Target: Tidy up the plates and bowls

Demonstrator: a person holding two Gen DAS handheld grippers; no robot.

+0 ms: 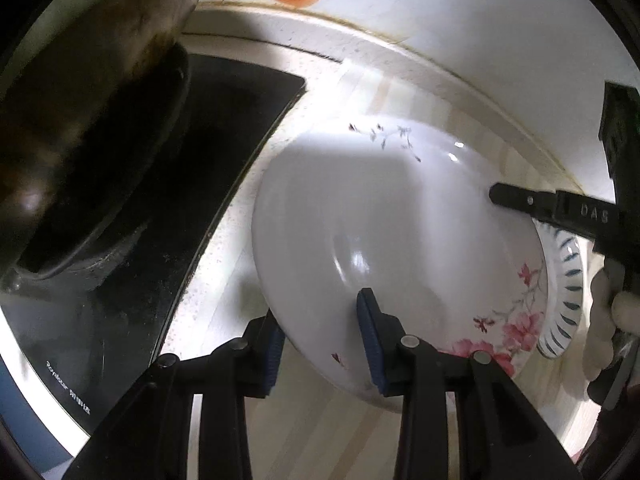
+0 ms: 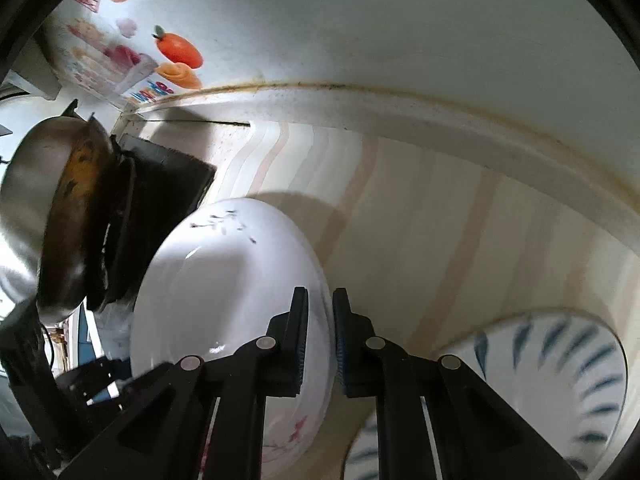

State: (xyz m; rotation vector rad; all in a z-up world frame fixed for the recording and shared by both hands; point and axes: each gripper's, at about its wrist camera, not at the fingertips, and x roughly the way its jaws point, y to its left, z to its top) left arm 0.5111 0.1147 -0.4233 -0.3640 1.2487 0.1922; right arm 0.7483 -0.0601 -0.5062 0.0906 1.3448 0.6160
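The white plate (image 1: 400, 240) with pink flowers sits on the pale striped tabletop (image 2: 420, 208), beside the black stove (image 1: 224, 152). The left claw (image 1: 324, 340) and right claw (image 2: 320, 344) both pinch its rim. A blue-striped bowl (image 2: 560, 360) sits just beside it.

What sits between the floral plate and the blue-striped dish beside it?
Nothing visible does. Both grippers, left gripper and right gripper, clamp the floral plate by its rim; the blue-striped dish sits right beside it on bare counter.
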